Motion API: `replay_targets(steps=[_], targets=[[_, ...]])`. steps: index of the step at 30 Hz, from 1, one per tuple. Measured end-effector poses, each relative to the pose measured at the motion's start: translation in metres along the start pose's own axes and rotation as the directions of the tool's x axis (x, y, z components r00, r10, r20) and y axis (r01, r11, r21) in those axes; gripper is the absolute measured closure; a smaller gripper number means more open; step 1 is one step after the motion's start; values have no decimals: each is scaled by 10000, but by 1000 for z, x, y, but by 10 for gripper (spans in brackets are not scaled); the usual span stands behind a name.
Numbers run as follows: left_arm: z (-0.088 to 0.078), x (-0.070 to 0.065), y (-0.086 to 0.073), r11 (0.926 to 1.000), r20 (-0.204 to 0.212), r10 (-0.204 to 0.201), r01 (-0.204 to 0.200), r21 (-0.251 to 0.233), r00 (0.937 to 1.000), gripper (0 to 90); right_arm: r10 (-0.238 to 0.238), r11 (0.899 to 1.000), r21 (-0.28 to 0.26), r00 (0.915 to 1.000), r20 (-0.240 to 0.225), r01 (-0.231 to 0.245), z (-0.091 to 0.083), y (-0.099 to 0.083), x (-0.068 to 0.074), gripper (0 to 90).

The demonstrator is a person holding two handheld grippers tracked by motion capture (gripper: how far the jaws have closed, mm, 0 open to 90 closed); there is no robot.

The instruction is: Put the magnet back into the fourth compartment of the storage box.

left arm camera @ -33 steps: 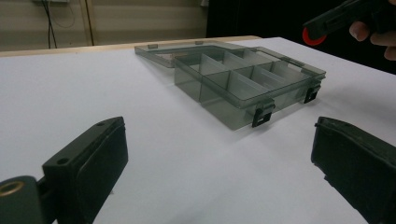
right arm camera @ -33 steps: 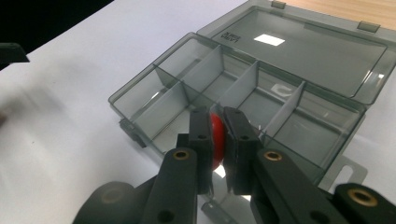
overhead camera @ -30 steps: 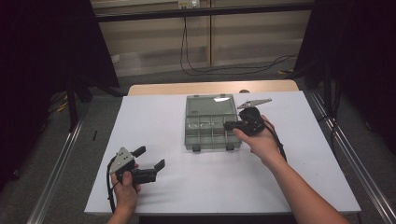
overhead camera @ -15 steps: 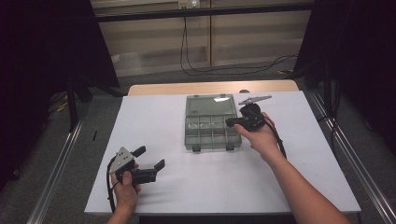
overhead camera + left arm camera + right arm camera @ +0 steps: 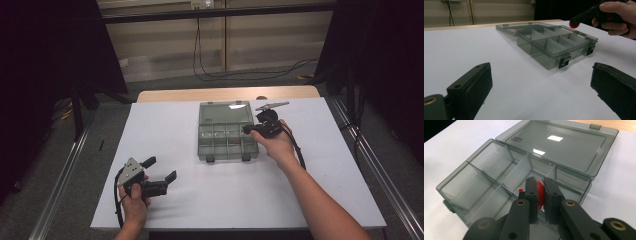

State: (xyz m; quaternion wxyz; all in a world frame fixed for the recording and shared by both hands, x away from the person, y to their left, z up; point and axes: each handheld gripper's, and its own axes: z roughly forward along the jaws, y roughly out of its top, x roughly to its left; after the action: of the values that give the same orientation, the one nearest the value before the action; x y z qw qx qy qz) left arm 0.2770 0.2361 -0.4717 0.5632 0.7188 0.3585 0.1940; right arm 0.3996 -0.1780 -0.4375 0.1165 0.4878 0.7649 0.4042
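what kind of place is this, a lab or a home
Probably a lab or recording bay: a white-topped table between dark curtains, metal rails along the floor, and loose cables by the back wall.

A small red disc [image 5: 539, 193] is clamped on edge between the black jaws of the right gripper [image 5: 539, 186], with only a thin slice of its flat, round body exposed. It is held above the right-hand part of a smoky grey, see-through compartment box [image 5: 227, 142], over one of the near cells. The box is laid flat on the white worktop [image 5: 190, 200], its hinged lid [image 5: 564, 145] thrown fully back and lying flat behind it. Thin partitions divide the tray into several cells, and two dark latches [image 5: 564, 62] are set along its front wall.
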Motion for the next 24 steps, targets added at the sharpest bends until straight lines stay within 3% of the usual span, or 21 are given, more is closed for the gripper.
replay_targets(steps=[14,19,24], targets=[[0,0,0,10000,12,-4,4,-10,10000,40,287,9990,353,9995,112,-291,18,-4,-8,830],[0,0,0,10000,12,58,-58,-12,10000,40,337,9981,528,9993,-135,-330,20,-6,-9,819],[1,-2,0,9999,-4,153,-153,61,9999,39,144,9989,455,9997,-209,-134,13,-4,-9,661]])
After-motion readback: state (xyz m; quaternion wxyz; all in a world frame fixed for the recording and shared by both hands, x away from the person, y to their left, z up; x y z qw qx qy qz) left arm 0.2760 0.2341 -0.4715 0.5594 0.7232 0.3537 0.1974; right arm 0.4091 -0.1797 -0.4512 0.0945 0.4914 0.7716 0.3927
